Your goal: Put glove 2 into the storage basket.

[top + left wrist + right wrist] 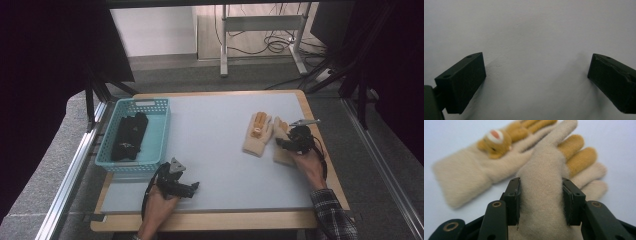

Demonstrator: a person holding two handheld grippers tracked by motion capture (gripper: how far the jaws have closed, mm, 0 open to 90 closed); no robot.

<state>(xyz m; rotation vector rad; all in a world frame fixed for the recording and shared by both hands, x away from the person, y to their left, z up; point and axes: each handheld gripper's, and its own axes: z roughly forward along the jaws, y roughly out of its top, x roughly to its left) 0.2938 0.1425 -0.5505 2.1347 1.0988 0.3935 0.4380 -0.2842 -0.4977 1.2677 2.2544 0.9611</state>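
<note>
Between the right gripper's (541, 202) clamped jaws bunched a fuzzy cream glove (544, 202) with mustard fingers, its length running away from the camera; the left gripper (536, 77) gaped apart.

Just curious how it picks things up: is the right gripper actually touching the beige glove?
Touching. In the right gripper view, the right gripper has both jaws pressed against the sides of the beige glove, pinching its fabric between them.

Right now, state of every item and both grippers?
Left gripper: open, jaws wide apart over bare table.
Right gripper: shut on near glove, fabric bunched.
Far glove: flat on table, untouched.
Basket: upright, holding dark items.
</note>
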